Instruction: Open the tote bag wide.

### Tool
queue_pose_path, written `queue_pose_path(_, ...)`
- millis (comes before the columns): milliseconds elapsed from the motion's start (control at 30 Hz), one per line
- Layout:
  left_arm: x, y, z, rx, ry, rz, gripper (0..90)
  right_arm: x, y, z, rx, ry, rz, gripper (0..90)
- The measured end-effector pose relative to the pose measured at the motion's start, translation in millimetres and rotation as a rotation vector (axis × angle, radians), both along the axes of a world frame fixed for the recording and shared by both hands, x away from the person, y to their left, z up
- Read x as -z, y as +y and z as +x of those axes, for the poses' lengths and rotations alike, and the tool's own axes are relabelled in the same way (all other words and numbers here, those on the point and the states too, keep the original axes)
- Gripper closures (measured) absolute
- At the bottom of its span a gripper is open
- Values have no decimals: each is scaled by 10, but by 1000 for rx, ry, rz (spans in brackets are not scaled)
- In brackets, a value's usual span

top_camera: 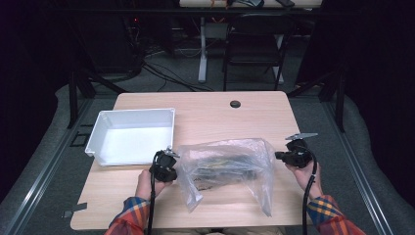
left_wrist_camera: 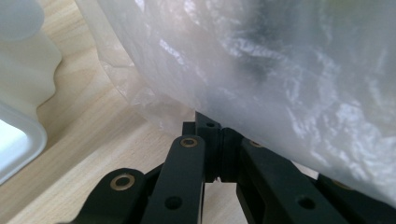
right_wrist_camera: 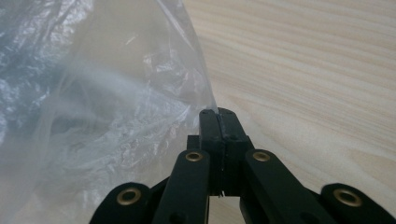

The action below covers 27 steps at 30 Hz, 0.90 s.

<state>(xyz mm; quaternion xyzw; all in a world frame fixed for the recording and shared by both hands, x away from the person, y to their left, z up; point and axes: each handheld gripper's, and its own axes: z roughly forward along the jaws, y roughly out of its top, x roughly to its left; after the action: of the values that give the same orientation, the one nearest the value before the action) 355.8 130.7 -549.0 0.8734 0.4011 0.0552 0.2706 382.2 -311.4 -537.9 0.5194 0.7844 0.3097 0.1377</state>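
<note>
A clear plastic bag [top_camera: 225,169] with dark items inside lies in the middle of the wooden table [top_camera: 215,112], held up at both sides. My left gripper [top_camera: 171,164] is at the bag's left edge; in the left gripper view its jaws are closed together [left_wrist_camera: 215,126] with the bag's film [left_wrist_camera: 280,70] pinched at the tips. At the bag's right edge, my right gripper [top_camera: 280,155] is shut on the bag's film [right_wrist_camera: 116,116], the jaw tips [right_wrist_camera: 218,114] clamping its edge just above the table.
A white plastic bin [top_camera: 132,136] stands empty at the table's left, close to the left gripper; its rim [left_wrist_camera: 21,140] is in the left gripper view. A black round grommet [top_camera: 235,104] sits near the far edge. A black chair [top_camera: 254,44] stands beyond the table.
</note>
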Motion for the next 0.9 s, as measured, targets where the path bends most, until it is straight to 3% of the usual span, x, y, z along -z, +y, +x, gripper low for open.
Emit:
queue_pose_path(100, -10, 2, -6, -1, -6, 7, 900, 45, 65, 24, -18, 1, -61, 900)
queue_pose_path(267, -41, 5, -26, -3, -14, 3, 900, 14, 75, 8, -46, 7, -42, 894)
queue_pose_path(433, -57, 6, -34, -4, -21, -10, 889, -148, 77, -98, -82, -27, -5, 709)
queue_pose_path(567, -67, 17, -37, -4, -25, -11, 871, -288, 114, -220, -120, -62, -22, 545)
queue_pose_path(667, -66, 21, -33, -6, -23, -11, 869, -387, 154, -312, -146, -93, -3, 433)
queue_pose_path(900, -66, 18, -32, -8, -23, -11, 859, -557, 464, -530, -320, -135, 56, 273)
